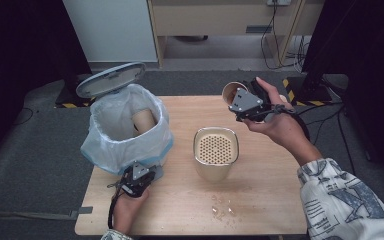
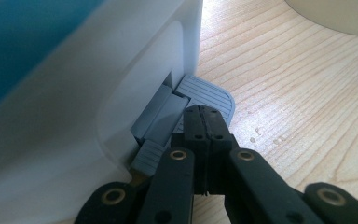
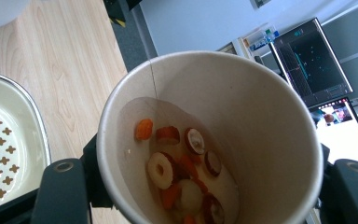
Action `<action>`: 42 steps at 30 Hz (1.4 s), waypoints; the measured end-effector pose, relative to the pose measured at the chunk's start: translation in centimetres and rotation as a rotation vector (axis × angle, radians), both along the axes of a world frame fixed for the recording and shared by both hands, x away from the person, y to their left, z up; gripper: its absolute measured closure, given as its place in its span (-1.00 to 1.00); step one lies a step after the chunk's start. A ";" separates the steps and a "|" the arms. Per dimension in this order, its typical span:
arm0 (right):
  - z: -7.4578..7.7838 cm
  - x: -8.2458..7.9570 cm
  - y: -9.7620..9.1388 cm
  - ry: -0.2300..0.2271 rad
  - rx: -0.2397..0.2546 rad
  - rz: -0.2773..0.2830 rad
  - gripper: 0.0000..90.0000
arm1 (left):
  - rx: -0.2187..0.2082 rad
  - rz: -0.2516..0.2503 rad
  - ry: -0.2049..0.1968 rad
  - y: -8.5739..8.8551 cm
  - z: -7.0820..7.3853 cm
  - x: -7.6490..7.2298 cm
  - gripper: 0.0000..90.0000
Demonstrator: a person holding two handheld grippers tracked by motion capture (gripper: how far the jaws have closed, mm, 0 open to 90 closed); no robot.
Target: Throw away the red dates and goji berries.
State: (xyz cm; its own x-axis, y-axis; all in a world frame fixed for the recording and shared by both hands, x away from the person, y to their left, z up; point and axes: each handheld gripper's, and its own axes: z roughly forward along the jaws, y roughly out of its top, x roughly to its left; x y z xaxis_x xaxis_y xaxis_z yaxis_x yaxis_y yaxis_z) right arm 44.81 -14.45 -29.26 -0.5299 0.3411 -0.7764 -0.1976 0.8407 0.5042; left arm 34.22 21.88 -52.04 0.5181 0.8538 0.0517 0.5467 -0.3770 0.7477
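Both grippers are busy: my left gripper (image 2: 204, 122), jaws closed together, presses the bin (image 1: 125, 131) pedal (image 2: 205, 92). My right gripper (image 1: 247, 102) clamps a tilted cup (image 3: 209, 140) of food slices (image 3: 182, 172) above the table (image 1: 270, 165), beyond the strainer (image 1: 215, 151).

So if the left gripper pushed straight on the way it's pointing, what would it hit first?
Probably the grey foot pedal at the base of the white bin. The left gripper, jaws shut, already sits at it, seemingly touching. Beyond lies the bin's wall.

Bin (image 1: 125, 135) left on table (image 1: 270, 200); strainer container (image 1: 216, 152) centre; crumbs (image 1: 222, 207) before it.
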 end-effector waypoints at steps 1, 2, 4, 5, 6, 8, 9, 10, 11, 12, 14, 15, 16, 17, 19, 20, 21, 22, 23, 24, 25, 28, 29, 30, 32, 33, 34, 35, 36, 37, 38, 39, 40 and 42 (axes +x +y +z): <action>0.0 0.0 0.1 -0.002 -0.002 0.000 -0.32 | 0.000 0.000 0.000 0.0 0.0 0.0 0.99; 0.0 -0.1 0.1 -0.006 -0.006 0.002 -0.32 | -0.001 0.000 0.000 0.0 0.0 0.0 0.99; 0.0 -0.1 0.3 -0.013 -0.015 0.005 -0.32 | -0.001 0.000 0.000 0.0 0.0 0.0 0.99; 0.1 -0.1 0.4 -0.019 -0.027 0.006 -0.32 | 0.000 0.000 0.000 0.0 0.0 0.0 0.99; 0.1 -0.1 0.4 -0.019 -0.027 0.006 -0.32 | -0.001 0.000 0.000 0.0 0.0 0.0 0.99; 0.2 -0.2 0.5 -0.024 -0.033 0.006 -0.32 | -0.001 0.000 0.000 0.0 0.0 0.0 0.99; 0.3 -0.2 0.5 -0.027 -0.031 0.007 -0.32 | -0.001 0.000 0.000 0.0 0.0 0.0 0.99; 0.3 -0.2 0.5 -0.029 -0.032 0.008 -0.32 | -0.002 0.000 0.001 0.0 0.0 0.0 0.99; 0.4 -0.2 0.5 -0.028 -0.032 0.007 -0.32 | -0.002 0.001 0.001 0.0 0.0 0.0 0.99; 0.4 -0.2 0.5 -0.032 -0.035 0.006 -0.32 | -0.001 0.000 0.000 0.0 0.0 0.0 0.99; 0.5 -0.2 0.6 -0.037 -0.040 0.006 -0.32 | -0.001 0.000 0.001 0.0 0.0 0.0 0.99; 0.5 -0.3 0.6 -0.041 -0.044 0.007 -0.32 | -0.001 0.000 0.001 0.0 0.0 0.0 0.99; 0.5 -0.3 0.6 -0.046 -0.050 0.007 -0.32 | 0.000 0.000 0.000 0.0 0.0 0.0 0.99; 0.6 -0.3 0.7 -0.049 -0.051 0.009 -0.32 | 0.000 0.000 0.000 0.0 0.0 0.0 0.99; 0.6 -0.4 0.8 -0.051 -0.057 0.013 -0.31 | 0.000 0.000 0.000 0.0 0.0 0.0 0.99; 0.6 -0.5 0.9 -0.054 -0.061 0.015 -0.31 | -0.001 0.000 0.000 0.0 0.0 0.0 0.99; 0.6 -0.5 0.9 -0.055 -0.064 0.016 -0.31 | -0.001 0.000 0.001 0.0 0.0 0.0 0.99; 0.6 -0.5 1.0 -0.057 -0.068 0.019 -0.31 | -0.001 0.000 0.000 0.0 0.0 0.0 0.99; 0.6 -0.6 1.0 -0.059 -0.073 0.021 -0.31 | -0.001 0.000 0.001 0.0 0.0 0.0 0.99; 0.5 -0.6 1.0 -0.058 -0.075 0.021 -0.31 | -0.001 0.000 0.001 0.0 0.0 0.0 0.99; 0.5 -0.5 1.0 -0.057 -0.078 0.020 -0.31 | 0.000 0.001 0.000 0.0 0.0 0.0 0.99; 0.4 -0.4 1.0 -0.056 -0.079 0.015 -0.31 | -0.002 0.000 0.001 0.0 0.0 0.0 0.99; 0.4 -0.5 1.0 -0.056 -0.079 0.017 -0.31 | -0.002 0.000 0.001 0.0 0.0 0.0 0.99; 0.4 -0.5 1.1 -0.056 -0.078 0.020 -0.31 | -0.002 0.000 0.001 0.0 0.0 0.0 0.99; 0.3 -0.5 1.2 -0.056 -0.083 0.023 -0.31 | -0.001 0.000 0.001 0.0 0.0 0.0 0.99; 0.3 -0.6 1.3 -0.057 -0.086 0.025 -0.31 | -0.001 0.000 0.001 0.0 0.0 0.0 0.99; 0.3 -0.6 1.3 -0.059 -0.086 0.028 -0.31 | -0.001 0.000 0.001 0.0 0.0 0.0 0.99; 0.3 -0.7 1.4 -0.058 -0.089 0.027 -0.31 | -0.001 0.000 0.001 0.0 0.0 0.0 0.99; 0.3 -0.7 1.4 -0.057 -0.089 0.029 -0.31 | -0.002 0.000 0.001 0.0 0.0 0.0 0.99; 0.3 -0.8 1.5 -0.058 -0.090 0.032 -0.31 | -0.002 0.000 0.001 0.0 0.0 0.0 0.99; 0.3 -0.8 1.6 -0.059 -0.092 0.033 -0.31 | -0.002 0.000 0.001 0.0 0.0 0.0 0.99; 0.3 -0.9 1.6 -0.060 -0.091 0.035 -0.31 | -0.002 0.000 0.001 0.0 0.0 0.0 0.99; 0.3 -0.9 1.6 -0.062 -0.093 0.036 -0.31 | -0.001 0.000 0.001 0.0 0.0 0.0 0.99; 0.2 -1.1 1.8 -0.067 -0.100 0.039 -0.31 | 0.000 0.000 0.000 0.0 0.0 0.0 0.99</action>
State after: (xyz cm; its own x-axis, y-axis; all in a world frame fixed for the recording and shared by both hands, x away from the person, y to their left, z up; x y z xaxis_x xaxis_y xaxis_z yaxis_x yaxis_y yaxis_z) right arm 43.74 -12.69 -29.03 -0.4867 0.2407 -0.8398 -0.2617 0.8770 0.4030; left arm 34.21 21.88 -52.04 0.5179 0.8539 0.0513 0.5470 -0.3767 0.7476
